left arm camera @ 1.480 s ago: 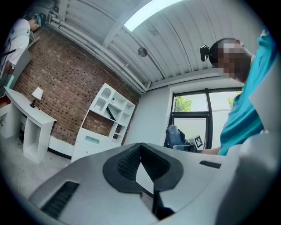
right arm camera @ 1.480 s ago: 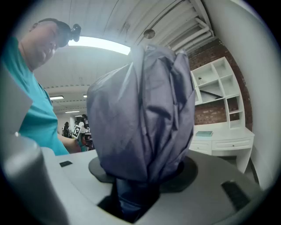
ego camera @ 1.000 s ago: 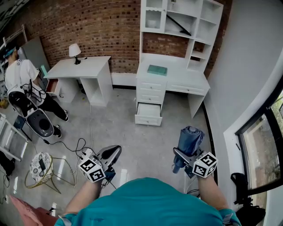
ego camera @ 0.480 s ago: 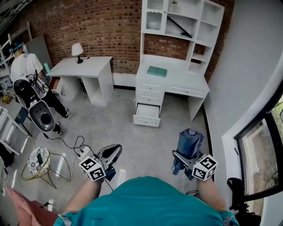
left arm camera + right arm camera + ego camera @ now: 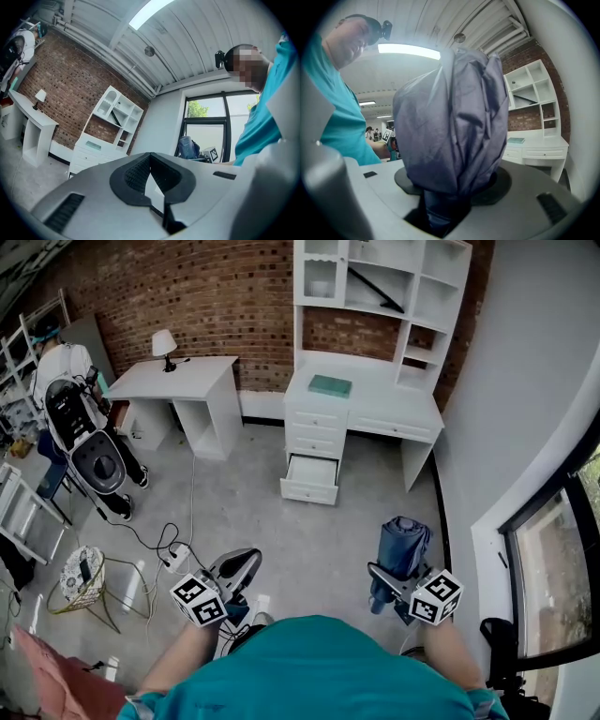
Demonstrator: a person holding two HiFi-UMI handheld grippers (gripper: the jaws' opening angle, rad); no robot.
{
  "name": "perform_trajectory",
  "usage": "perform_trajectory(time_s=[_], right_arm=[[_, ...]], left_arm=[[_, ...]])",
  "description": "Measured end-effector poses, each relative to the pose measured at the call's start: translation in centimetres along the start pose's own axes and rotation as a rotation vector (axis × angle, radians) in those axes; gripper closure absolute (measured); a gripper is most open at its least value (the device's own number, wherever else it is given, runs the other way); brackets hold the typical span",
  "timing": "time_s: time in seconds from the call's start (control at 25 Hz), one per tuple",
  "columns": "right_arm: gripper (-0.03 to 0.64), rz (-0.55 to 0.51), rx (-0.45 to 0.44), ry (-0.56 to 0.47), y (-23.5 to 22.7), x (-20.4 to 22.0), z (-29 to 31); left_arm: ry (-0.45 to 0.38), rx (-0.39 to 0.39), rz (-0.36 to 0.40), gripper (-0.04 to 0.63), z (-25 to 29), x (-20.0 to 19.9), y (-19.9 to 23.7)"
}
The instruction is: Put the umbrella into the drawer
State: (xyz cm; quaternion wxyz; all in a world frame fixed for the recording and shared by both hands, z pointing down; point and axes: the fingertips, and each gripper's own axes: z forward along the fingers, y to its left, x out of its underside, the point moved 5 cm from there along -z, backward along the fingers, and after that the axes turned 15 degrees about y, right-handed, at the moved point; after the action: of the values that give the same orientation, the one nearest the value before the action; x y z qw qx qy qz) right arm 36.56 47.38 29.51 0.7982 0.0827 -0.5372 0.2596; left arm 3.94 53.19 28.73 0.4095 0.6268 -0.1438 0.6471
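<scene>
A folded blue umbrella point(image 5: 403, 542) stands upright in my right gripper point(image 5: 382, 575), whose jaws are shut on its lower end. In the right gripper view the umbrella's cloth point(image 5: 450, 117) fills the middle and hides the right gripper point(image 5: 449, 190) pads. My left gripper point(image 5: 244, 562) is held at the same height on the left; its jaws point(image 5: 150, 157) meet at the tips with nothing between them. Ahead on the floor stands a white desk point(image 5: 370, 407) with its bottom drawer point(image 5: 312, 472) pulled open. Both grippers are well short of it.
A white hutch point(image 5: 380, 282) tops the desk, and a teal book point(image 5: 330, 385) lies on it. A smaller white desk with a lamp point(image 5: 169, 381) stands to the left. A person with a stroller point(image 5: 80, 418), floor cables point(image 5: 169, 549) and a wire stool point(image 5: 82, 589) are at the left.
Both grippers and the view have moved forward towards the desk, so the open drawer sits slightly nearer. The umbrella stays gripped. The person at the left has shifted with the stroller.
</scene>
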Motion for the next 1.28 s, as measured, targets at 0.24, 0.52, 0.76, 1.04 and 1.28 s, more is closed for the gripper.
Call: perform_trajectory(time_s=[0.24,0.52,0.76,1.04,1.28], right_arm=[[0.376,-0.001,-0.006,0.011,-0.9,-0.2,1.1],[0.376,-0.017,0.016,0.024,-3.2,-1.8,3.8],[0.375,-0.011,0.039,0.016,-5.5,-4.4,8.9],[0.376,0.017,0.059,0.026,-9.0,-8.6,16.8],[0.375,0.061,0.107,0.014,-12.7,-12.8,22.7]], left_arm=[[0.001,-0.001,-0.015,0.581,0.9,0.1,1.5],[-0.006,0.037,-0.025,0.581,3.1,-0.5,5.5],[-0.004,0.063,-0.011,0.581,4.4,-2.4,11.9],[0.022,0.113,-0.012,0.581,7.5,-6.8,21.4],[0.063,0.157,-0.013,0.581,10.1,-10.1,28.7]])
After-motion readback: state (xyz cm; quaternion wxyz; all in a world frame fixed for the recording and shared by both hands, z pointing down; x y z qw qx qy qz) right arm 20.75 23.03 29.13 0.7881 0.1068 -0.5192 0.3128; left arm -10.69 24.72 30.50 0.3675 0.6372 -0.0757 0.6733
